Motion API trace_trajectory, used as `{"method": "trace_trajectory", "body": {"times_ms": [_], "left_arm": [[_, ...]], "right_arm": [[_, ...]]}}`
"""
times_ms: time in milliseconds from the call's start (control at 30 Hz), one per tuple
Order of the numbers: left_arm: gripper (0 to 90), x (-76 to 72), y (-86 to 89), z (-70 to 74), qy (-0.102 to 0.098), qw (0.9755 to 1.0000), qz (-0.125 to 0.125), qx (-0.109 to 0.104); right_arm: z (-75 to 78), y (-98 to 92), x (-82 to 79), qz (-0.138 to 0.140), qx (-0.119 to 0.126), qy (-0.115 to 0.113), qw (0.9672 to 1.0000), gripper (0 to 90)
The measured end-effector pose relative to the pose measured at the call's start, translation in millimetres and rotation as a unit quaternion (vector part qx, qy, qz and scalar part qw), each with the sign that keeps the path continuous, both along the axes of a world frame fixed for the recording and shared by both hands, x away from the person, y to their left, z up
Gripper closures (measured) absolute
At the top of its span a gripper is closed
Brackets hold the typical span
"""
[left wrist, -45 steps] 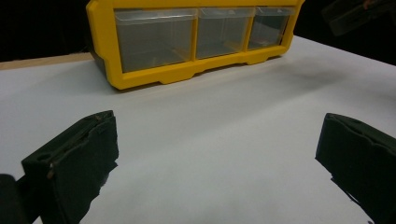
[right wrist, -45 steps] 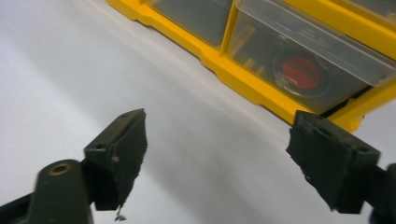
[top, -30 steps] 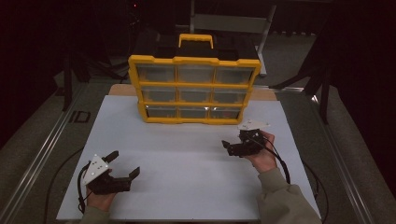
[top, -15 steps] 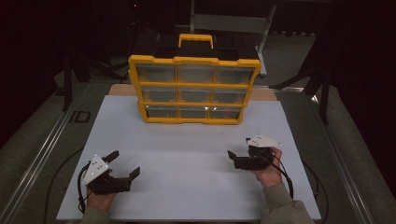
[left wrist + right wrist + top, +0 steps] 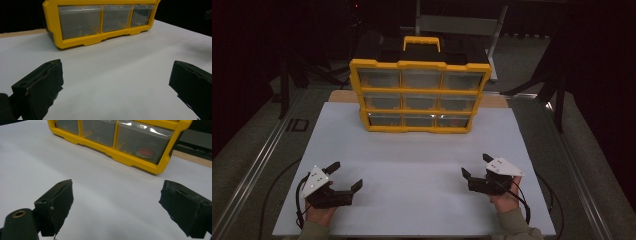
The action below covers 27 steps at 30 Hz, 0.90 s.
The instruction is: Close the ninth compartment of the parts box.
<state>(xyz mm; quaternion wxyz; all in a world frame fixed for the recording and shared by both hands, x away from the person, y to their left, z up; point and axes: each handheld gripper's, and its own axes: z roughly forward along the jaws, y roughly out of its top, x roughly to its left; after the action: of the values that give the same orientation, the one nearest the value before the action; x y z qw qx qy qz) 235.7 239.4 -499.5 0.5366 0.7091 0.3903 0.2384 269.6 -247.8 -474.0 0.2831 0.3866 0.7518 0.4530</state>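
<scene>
You are resting both the left gripper (image 5: 343, 176) and right gripper (image 5: 474, 167) on the white table (image 5: 422, 150) near you, jaws spread and empty (nothing pinched), facing the yellow drawer cabinet (image 5: 418, 95) standing well apart at the far edge, presumably readying a reach.

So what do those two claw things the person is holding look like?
Each one is black, with two chunky black jaws. The left gripper and the right gripper each carry a pale grey three-cornered plate with small dots on top. A thin black cable loops from each back toward the person. Both wrists wear greenish-grey sleeves.
</scene>
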Motion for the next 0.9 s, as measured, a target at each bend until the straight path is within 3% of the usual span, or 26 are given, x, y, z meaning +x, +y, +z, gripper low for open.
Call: {"method": "trace_trajectory", "body": {"times_ms": [467,633,900], "left_arm": [[0.0,-0.2,-0.1,0.2,-0.003,1.0,-0.002,-0.004],[0.0,-0.8,0.3,0.6,-0.004,1.0,-0.004,-0.006],[0.0,-0.4,-0.9,0.3,-0.003,1.0,-0.006,-0.002]], "right_arm": [[-7.5,-13.5,-19.0,-0.009,0.039,-0.026,0.9989,10.3],[-11.6,-23.3,-27.9,-0.02,0.066,-0.034,0.9971,10.3],[-18.0,-27.4,-28.8,-0.022,0.081,-0.047,0.9953,10.4]]}}
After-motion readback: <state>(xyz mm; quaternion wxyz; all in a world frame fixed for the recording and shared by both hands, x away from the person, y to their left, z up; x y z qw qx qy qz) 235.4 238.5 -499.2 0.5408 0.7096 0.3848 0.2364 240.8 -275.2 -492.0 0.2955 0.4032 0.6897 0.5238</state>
